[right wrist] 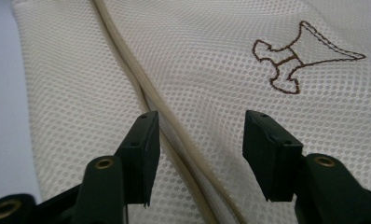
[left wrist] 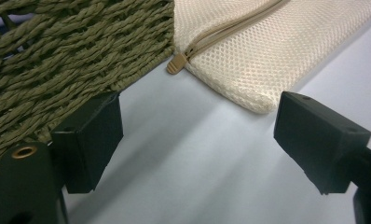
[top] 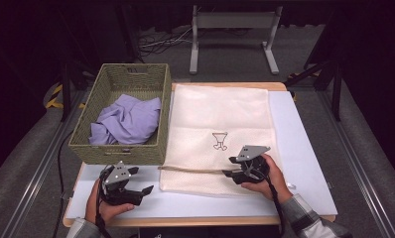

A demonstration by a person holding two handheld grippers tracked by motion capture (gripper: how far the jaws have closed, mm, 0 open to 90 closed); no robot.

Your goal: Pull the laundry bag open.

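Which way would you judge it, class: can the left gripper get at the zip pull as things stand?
Probably yes. The left gripper is open with bare table between it and the zip pull, which sticks out at the mesh bag's corner. The basket stands close beside it but not across the way.

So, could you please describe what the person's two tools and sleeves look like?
Both tools are black with two blocky jaws. The left tool and the right tool each carry a grey three-cornered plate on top and trail a black cable. Brass-coloured screw holes show near the jaw bases. The sleeves are grey, apparently checked.
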